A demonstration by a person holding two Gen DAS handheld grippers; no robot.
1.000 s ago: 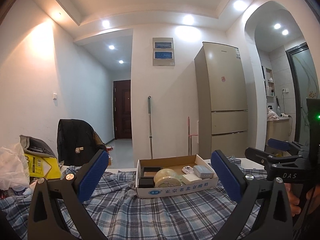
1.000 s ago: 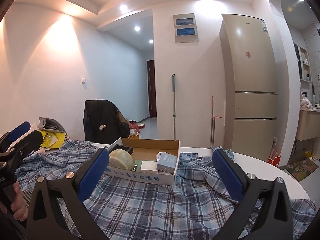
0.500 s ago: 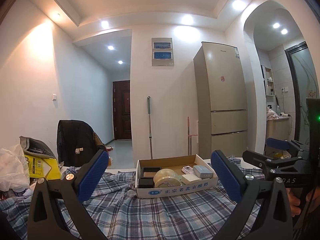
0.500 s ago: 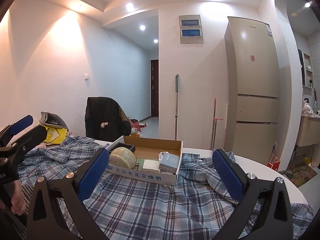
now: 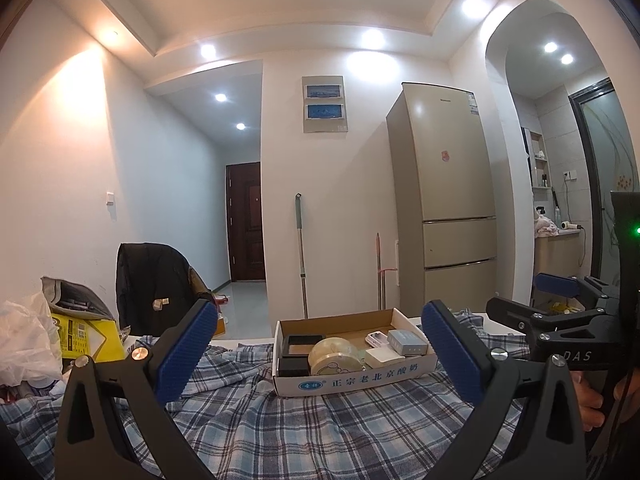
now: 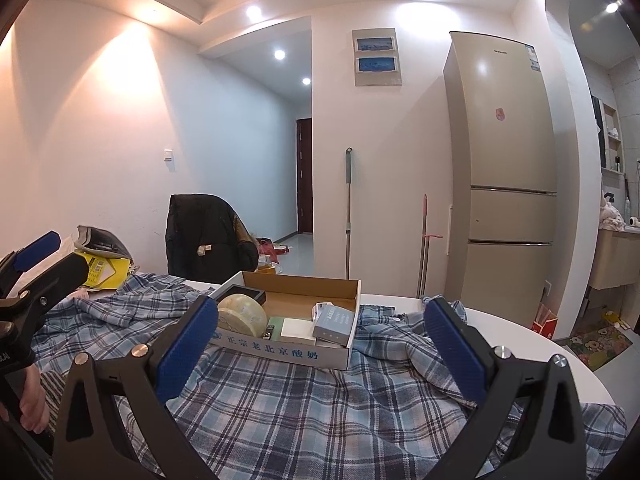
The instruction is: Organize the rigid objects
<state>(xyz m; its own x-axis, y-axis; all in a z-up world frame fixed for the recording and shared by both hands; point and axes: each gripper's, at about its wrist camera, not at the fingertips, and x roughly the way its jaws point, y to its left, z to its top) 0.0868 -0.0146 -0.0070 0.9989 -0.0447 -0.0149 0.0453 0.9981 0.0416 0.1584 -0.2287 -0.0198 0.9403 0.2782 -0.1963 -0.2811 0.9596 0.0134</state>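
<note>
A shallow cardboard box [image 5: 360, 380] [image 6: 280, 350] sits on a blue plaid cloth [image 5: 304, 432] [image 6: 320, 408]. It holds a roll of clear tape [image 5: 334, 356] [image 6: 242, 314], a black case [image 5: 301, 346], a white block [image 5: 384, 358] [image 6: 298, 328], a grey-blue carton [image 5: 407, 342] [image 6: 334, 322] and a small white item [image 5: 376, 338]. My left gripper [image 5: 320, 354] is open and empty, a little short of the box. My right gripper [image 6: 320, 350] is open and empty, also short of the box; it shows at the right of the left wrist view [image 5: 556, 304].
A yellow box [image 5: 86, 338] [image 6: 102, 270] and a white plastic bag [image 5: 22, 344] lie at the table's left. A chair with a dark jacket [image 5: 154, 280] [image 6: 208, 236] stands behind. The round white table edge [image 6: 552, 356] curves at right. A fridge [image 5: 444, 196] stands beyond.
Both grippers have shifted only slightly. The box appears a little lower and nearer in the right wrist view. Both stay open and empty.
</note>
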